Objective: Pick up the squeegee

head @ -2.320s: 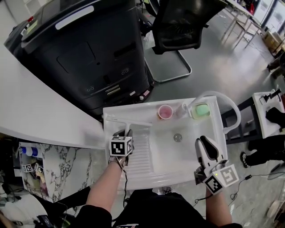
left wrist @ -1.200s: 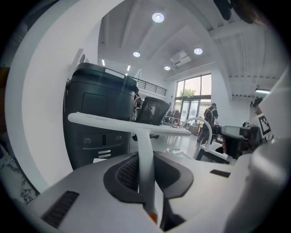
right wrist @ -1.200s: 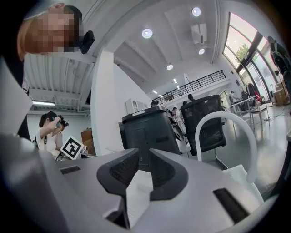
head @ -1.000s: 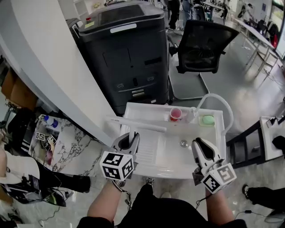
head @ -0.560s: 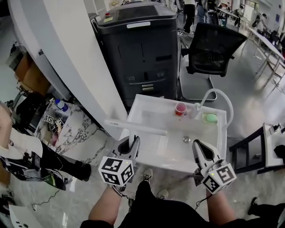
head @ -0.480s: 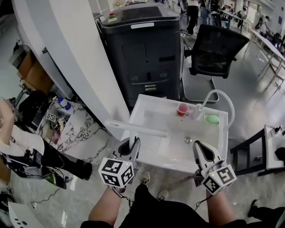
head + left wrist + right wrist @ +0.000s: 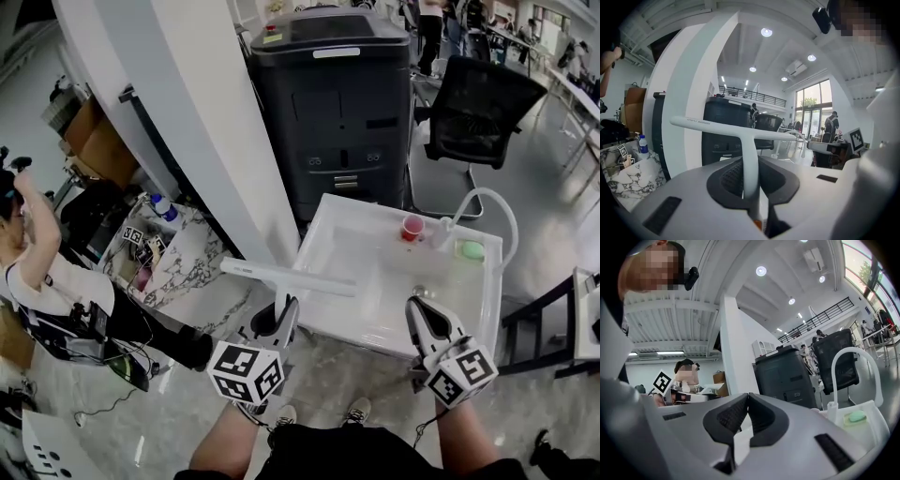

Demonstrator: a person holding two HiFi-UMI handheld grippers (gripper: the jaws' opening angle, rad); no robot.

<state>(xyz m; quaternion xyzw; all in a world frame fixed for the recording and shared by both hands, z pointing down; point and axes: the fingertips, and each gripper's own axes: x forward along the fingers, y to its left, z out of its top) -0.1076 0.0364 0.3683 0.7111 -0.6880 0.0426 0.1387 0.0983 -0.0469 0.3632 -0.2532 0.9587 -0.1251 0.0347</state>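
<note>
Left gripper clamps the white squeegee by its slim handle, jaws drawn in to a narrow gap with the pads pressing either side of the stem. The T-shaped tool stands upright, its long blade bar riding crosswise above the fingertips. Gripping low on the handle appears chosen to keep the bar level and free of the white basin; the bar crosses the basin's left edge and looks clear of it. Right gripper, jaws pressed together on nothing, hangs just beside the basin's near rim, well apart from the tool and seemingly kept out of its way. With the squeegee aloft and borne by the left gripper alone, the pickup looks complete.
</note>
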